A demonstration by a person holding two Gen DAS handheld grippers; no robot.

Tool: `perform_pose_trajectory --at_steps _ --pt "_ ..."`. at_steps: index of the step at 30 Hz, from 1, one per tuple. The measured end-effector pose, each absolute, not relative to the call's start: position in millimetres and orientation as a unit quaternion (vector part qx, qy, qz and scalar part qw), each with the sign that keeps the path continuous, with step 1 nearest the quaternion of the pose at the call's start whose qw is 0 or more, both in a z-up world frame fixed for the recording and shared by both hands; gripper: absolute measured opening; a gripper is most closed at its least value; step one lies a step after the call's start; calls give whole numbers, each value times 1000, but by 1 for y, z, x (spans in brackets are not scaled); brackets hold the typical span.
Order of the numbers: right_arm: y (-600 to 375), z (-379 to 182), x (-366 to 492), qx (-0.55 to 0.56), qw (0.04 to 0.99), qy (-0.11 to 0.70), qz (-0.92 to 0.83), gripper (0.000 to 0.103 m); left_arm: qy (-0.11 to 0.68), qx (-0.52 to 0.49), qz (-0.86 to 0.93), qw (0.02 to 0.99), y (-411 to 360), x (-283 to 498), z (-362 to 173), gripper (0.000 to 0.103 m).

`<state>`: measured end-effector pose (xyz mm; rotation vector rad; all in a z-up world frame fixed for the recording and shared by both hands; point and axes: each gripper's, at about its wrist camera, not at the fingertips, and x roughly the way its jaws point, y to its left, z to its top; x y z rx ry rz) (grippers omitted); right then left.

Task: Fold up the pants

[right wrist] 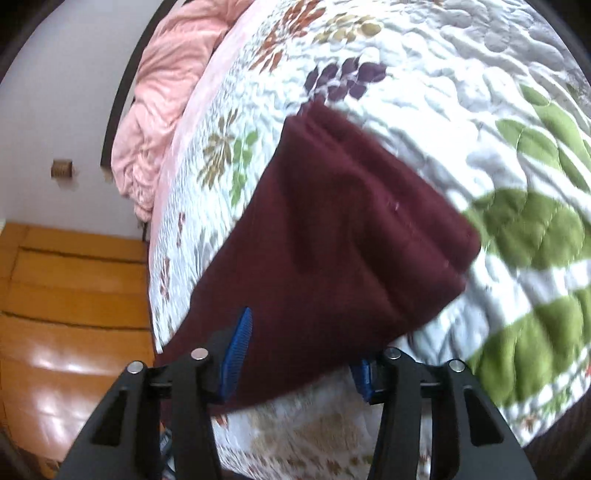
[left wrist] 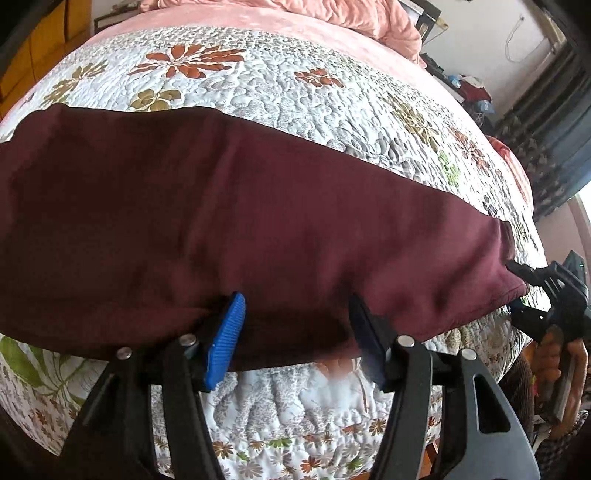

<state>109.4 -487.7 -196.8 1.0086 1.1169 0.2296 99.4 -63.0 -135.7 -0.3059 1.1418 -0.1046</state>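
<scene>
Dark maroon pants (left wrist: 221, 221) lie as a long folded band across a floral quilt (left wrist: 295, 92) on a bed. My left gripper (left wrist: 295, 328) is at the band's near edge, jaws apart, with the cloth's edge lying flat between the blue pads (left wrist: 227, 332) and not pinched. My right gripper (left wrist: 519, 290) shows at the band's right end. In the right wrist view the pants (right wrist: 332, 229) run away from the right gripper (right wrist: 301, 358). Its jaws stand apart with the near edge between them, and the cloth covers the tip of the right-hand finger.
A pink blanket (left wrist: 332, 18) is bunched at the head of the bed. Cluttered furniture (left wrist: 461, 85) stands by the wall at the right. Beside the bed, the right wrist view shows an orange wooden floor (right wrist: 74, 295).
</scene>
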Motion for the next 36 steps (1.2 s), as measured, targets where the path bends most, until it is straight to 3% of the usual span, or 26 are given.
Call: perform_pose_trajectory --at_steps 3,5,7,12,18,23,26,29,36 --pt "-487 -196 109 462 729 498 91 43 538 -139 -51 830 -64 98 -136 59" --pt "-489 -195 107 442 742 497 80 28 537 -135 -50 831 -66 98 -136 61" --pt "-485 -193 112 412 759 497 87 21 537 -135 -50 831 -67 98 -136 63" --pt "-485 -150 119 396 789 451 130 13 522 -158 -47 837 -64 101 -122 64" --pt "-505 -77 115 347 848 375 144 13 473 -129 -71 868 -83 105 -92 71" --pt "-521 -140 126 320 818 473 62 13 536 -122 -71 832 -102 112 -141 71" --pt "-517 -175 126 309 806 502 45 16 519 -79 -71 848 -113 107 -143 73" --pt "-516 -161 124 299 808 505 43 31 521 -95 -77 845 -106 108 -139 73" --pt "-504 -107 88 205 842 498 -41 36 504 -201 -49 839 -46 86 -99 77"
